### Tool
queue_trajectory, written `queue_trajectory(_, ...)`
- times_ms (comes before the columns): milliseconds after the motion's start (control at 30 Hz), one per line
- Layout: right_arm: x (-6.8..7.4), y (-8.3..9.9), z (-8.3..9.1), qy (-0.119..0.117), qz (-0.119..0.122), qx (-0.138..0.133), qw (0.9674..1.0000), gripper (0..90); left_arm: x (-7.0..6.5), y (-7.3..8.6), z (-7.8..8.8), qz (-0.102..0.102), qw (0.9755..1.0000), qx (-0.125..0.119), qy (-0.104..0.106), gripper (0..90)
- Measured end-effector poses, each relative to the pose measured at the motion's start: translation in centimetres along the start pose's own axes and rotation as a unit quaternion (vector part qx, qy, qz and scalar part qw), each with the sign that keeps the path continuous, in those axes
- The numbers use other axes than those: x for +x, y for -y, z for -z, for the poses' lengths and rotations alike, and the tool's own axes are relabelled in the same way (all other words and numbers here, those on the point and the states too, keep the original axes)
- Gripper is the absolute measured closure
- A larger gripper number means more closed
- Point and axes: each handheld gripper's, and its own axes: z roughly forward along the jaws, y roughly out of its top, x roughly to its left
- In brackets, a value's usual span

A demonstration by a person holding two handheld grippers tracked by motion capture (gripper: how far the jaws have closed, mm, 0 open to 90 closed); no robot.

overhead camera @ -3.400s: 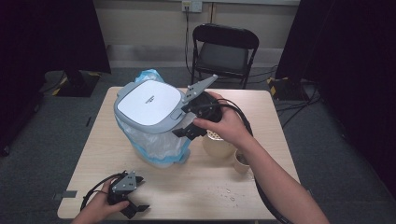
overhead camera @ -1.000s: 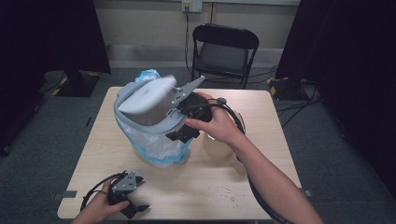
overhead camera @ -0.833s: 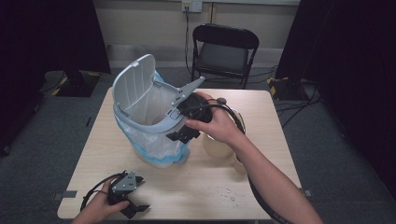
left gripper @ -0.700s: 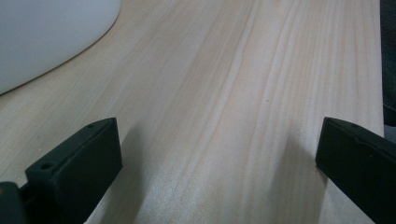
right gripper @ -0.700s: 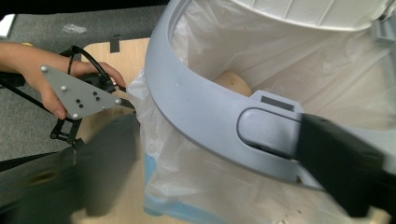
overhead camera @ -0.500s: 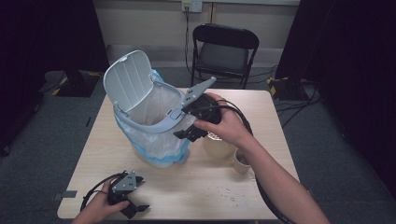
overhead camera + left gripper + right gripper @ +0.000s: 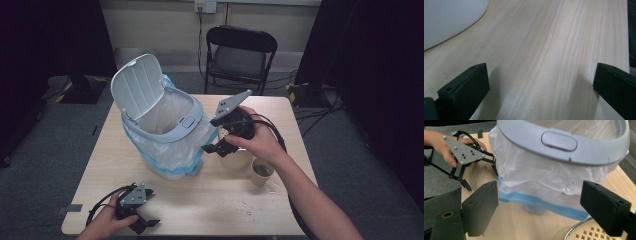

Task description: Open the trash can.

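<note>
Bin (image 7: 165, 135) lid (image 7: 134, 86) up, no legible writing; left gripper (image 7: 140, 220), right gripper (image 7: 220, 145) both released.

A lidded trash bin (image 7: 165, 135) lined with a translucent bag stands on the wooden table (image 7: 210, 200). Its lid (image 7: 136, 85) is raised, hinged at the far-left rim, with the interior open. The right gripper (image 7: 216, 148) is just beside the bin's right side, jaws apart with nothing between them, above a bowl (image 7: 237, 159). A paper cup (image 7: 261, 172) stands near the bowl. The left gripper (image 7: 142, 225) rests at the near-left table edge, jaws apart. A folding chair (image 7: 240, 55) stands beyond the table.
</note>
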Motion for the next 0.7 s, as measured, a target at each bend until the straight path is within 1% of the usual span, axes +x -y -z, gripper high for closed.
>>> queue_trajectory(133, -0.2, 1.1, 0.1, 0.004, -0.003, 0.003, 1.0, 14.5, 0.0, 0.0, 0.0, 0.0, 1.0, 0.0, 0.0, 0.0)
queue_trajectory(200, -0.3, 1.7, 0.2, 0.005, -0.01, 0.003, 0.9999, 14.5, 0.0, 0.0, 0.0, 0.0, 1.0, -0.001, 0.0, 0.0)
queue_trajectory(300, -0.4, 2.6, 0.3, 0.01, -0.013, 0.006, 0.9998, 14.5, 0.0, 0.0, 0.0, 0.0, 1.0, -0.001, 0.0, 0.0)
queue_trajectory(400, -0.4, 3.1, 0.4, 0.011, -0.015, 0.009, 0.9998, 14.6, 0.0, 0.0, 0.0, 0.0, 1.0, 0.0, 0.0, 0.0)
queue_trajectory(433, -0.4, 3.6, 0.6, 0.011, -0.02, 0.008, 0.9997, 14.6, 0.0, 0.0, 0.0, 0.0, 1.0, 0.0, 0.0, 0.0)
queue_trajectory(467, -0.4, 3.6, 0.6, 0.011, -0.02, 0.008, 0.9997, 14.6, 0.0, 0.0, 0.0, 0.0, 1.0, 0.0, 0.0, 0.0)
queue_trajectory(567, -0.4, 4.4, 0.7, 0.018, -0.027, 0.003, 0.9995, 14.6, 0.0, 0.0, 0.0, 0.0, 1.0, 0.0, 0.0, 0.0)
queue_trajectory(633, -0.4, 4.9, 0.7, 0.018, -0.031, 0.002, 0.9994, 14.6, 0.0, 0.0, 0.0, 0.0, 1.0, 0.0, 0.0, 0.0)
queue_trajectory(700, -0.4, 5.9, 0.8, 0.019, -0.039, 0.003, 0.999, 14.6, 0.0, 0.0, 0.0, 0.0, 1.0, -0.001, 0.0, 0.0)
